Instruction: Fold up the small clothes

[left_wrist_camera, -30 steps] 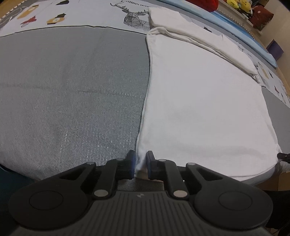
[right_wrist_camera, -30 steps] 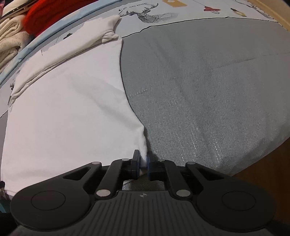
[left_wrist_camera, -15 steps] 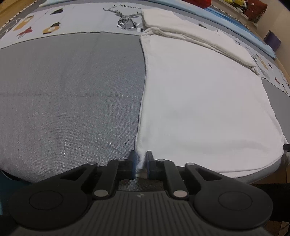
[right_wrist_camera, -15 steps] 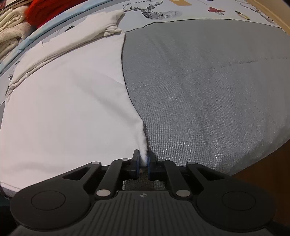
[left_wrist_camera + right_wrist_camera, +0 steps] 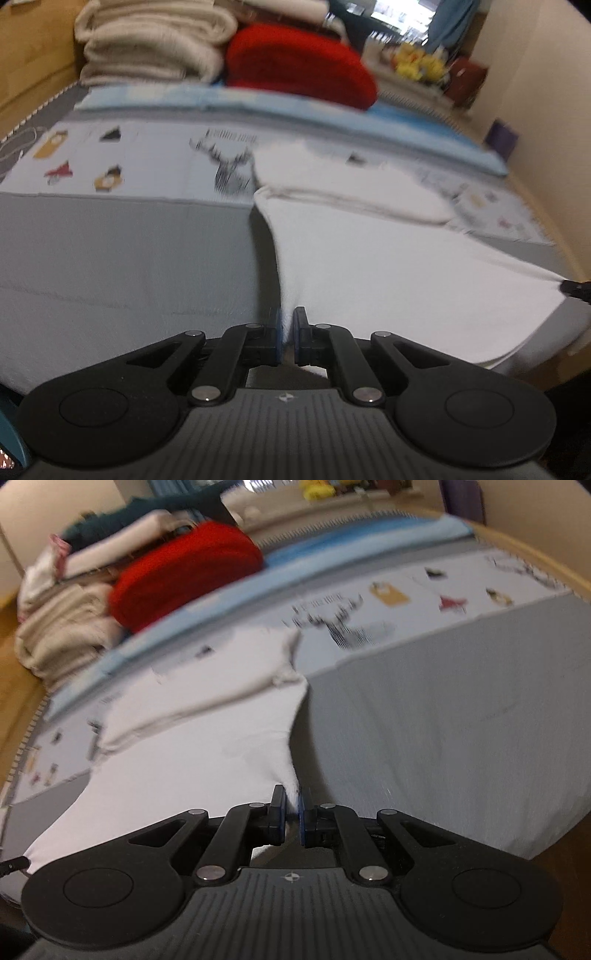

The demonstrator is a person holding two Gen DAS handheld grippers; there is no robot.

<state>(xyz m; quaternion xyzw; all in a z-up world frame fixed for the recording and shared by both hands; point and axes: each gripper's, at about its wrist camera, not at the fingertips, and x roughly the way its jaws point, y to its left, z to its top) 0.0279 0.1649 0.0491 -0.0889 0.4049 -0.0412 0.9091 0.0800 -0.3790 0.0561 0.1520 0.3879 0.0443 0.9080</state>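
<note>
Cloth fills my view ahead: the white garment [image 5: 388, 266] runs forward from both grippers over the grey bedding [image 5: 129, 266]. My left gripper [image 5: 287, 338] pinches its near left corner; my right gripper [image 5: 291, 818] is clamped on the near right corner.

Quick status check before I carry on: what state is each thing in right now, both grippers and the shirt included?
left gripper: shut on a near corner of the white shirt.
right gripper: shut on the other near corner.
white shirt: near edge lifted off the grey bedspread, far part lying flat, sleeve folded in.
red garment: bundled at the far end.
cream towels: folded and stacked.
</note>
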